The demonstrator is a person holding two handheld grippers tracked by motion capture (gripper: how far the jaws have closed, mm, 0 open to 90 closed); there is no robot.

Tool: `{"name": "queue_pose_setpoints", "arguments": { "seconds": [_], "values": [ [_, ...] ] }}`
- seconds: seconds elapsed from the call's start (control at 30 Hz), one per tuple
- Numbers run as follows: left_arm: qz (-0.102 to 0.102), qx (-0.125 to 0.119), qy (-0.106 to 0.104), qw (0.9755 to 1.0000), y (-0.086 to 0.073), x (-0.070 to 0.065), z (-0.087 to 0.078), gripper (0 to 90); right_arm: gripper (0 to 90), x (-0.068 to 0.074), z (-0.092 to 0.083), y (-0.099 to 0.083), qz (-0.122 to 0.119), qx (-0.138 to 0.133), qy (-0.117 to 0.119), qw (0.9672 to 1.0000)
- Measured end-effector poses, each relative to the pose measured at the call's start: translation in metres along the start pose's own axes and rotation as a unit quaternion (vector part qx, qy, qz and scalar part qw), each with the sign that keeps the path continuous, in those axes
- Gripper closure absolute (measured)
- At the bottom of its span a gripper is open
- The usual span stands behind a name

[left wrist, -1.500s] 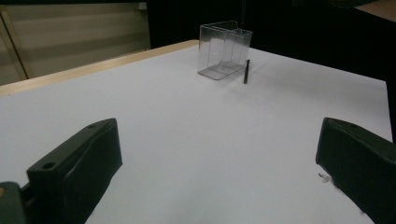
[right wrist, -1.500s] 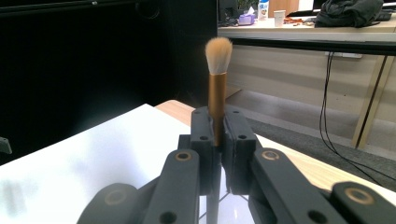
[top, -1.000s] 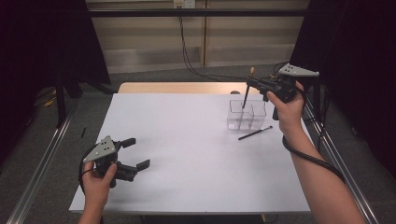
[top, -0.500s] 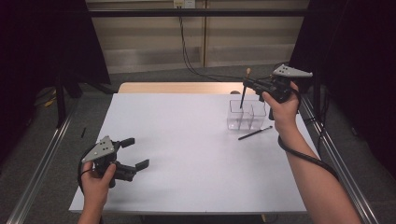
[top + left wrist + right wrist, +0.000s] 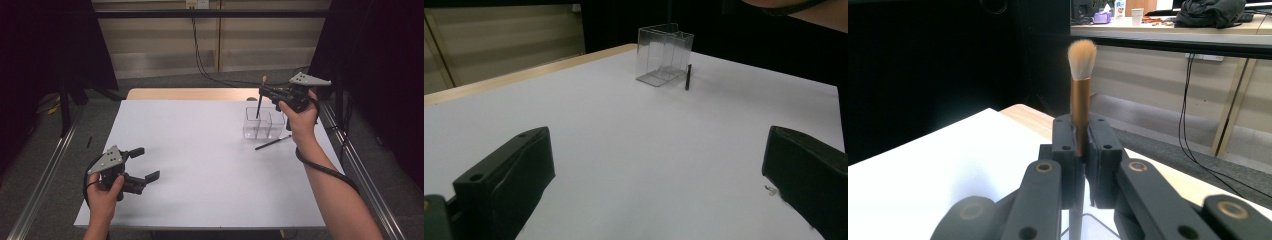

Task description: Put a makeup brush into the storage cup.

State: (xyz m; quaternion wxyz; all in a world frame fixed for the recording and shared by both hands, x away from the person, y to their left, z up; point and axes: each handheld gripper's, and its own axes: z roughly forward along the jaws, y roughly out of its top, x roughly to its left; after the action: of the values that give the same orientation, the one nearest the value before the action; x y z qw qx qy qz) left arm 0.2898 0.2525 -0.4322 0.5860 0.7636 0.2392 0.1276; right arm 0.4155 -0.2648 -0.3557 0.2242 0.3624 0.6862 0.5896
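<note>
My right gripper (image 5: 263, 93) is shut on a makeup brush (image 5: 259, 104), held upright at the far right of the white table (image 5: 200, 145). In the right gripper view the brush (image 5: 1080, 95) stands between the pads of my right gripper (image 5: 1081, 142), tan bristles up. Its dark handle points down at a clear two-compartment container (image 5: 263, 124); whether the tip is inside it I cannot tell. A black stick-like item (image 5: 272, 143) lies just in front of the container. My left gripper (image 5: 145, 163) stands open and holds nothing near the front left; in its own view the left gripper (image 5: 659, 170) faces the container (image 5: 663, 55).
A wooden strip (image 5: 190, 94) runs along the table's far edge. Metal rails (image 5: 45, 175) flank the table on both sides. Cables (image 5: 205, 60) hang at the back wall. The black item (image 5: 687, 76) lies beside the container.
The right gripper with the brush has shifted only slightly above the container. The left gripper has stayed where it was.
</note>
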Motion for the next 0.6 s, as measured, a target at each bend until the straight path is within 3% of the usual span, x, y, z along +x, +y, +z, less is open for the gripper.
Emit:
{"name": "queue_pose_setpoints", "arguments": {
  "seconds": [0.6],
  "values": [
    [0.0,0.005,0.0,1.0,-0.001,-0.001,0.002,0.2,84.5,-0.001,0.005,-0.016,-0.002,0.014,-0.001,0.9999]
  ]
}}
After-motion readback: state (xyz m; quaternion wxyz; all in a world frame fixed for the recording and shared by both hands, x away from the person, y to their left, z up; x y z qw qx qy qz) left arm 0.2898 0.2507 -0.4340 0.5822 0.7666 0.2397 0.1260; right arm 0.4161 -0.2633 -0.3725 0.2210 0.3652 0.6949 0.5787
